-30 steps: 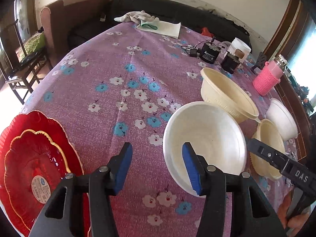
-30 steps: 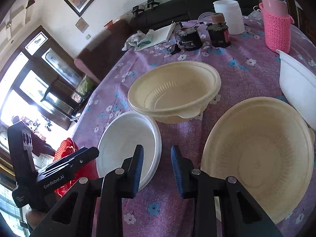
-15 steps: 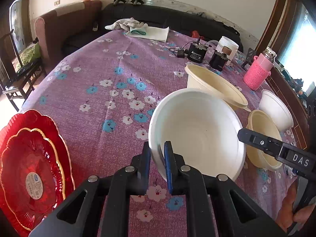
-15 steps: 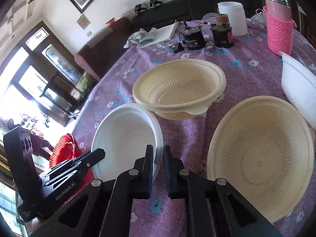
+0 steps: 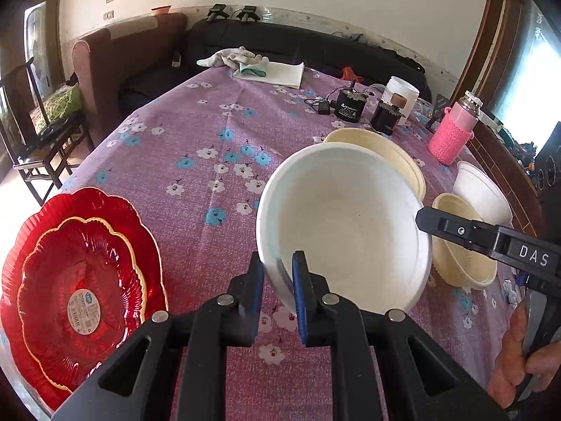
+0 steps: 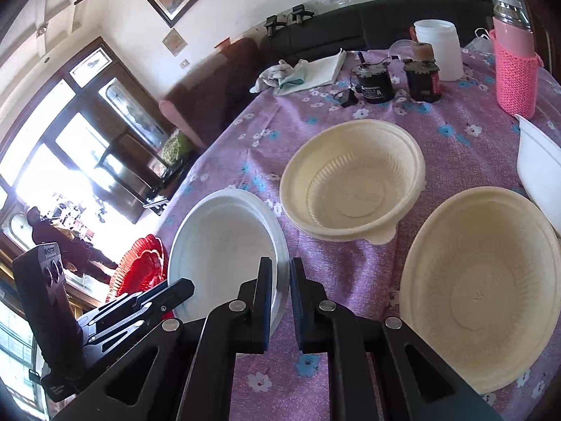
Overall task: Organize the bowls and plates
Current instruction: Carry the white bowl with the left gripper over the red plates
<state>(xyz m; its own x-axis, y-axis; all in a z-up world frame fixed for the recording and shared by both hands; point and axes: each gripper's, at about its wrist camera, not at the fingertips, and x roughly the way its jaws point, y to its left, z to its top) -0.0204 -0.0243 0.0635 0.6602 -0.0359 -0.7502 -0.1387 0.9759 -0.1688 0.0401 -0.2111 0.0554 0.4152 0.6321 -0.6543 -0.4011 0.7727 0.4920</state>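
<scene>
A large white bowl (image 5: 343,224) is tilted and lifted off the flowered cloth; both grippers hold its rim. My left gripper (image 5: 278,273) is shut on its near rim. My right gripper (image 6: 280,280) is shut on the opposite rim of the same bowl (image 6: 221,245). A cream bowl (image 6: 354,179) stands behind it and another cream bowl (image 6: 480,287) to the right. A small white bowl (image 5: 482,193) sits at the far right. Two stacked red plates (image 5: 77,294) lie at the left table edge.
A pink knitted flask (image 6: 515,70), a white jar (image 6: 438,49), two black devices (image 6: 371,82) and a notebook with cloths (image 6: 308,70) stand at the table's far side. A sofa and chairs lie beyond.
Both grippers closed on the white bowl's rim, left first from fully open, and the bowl has risen and tilted off the table.
</scene>
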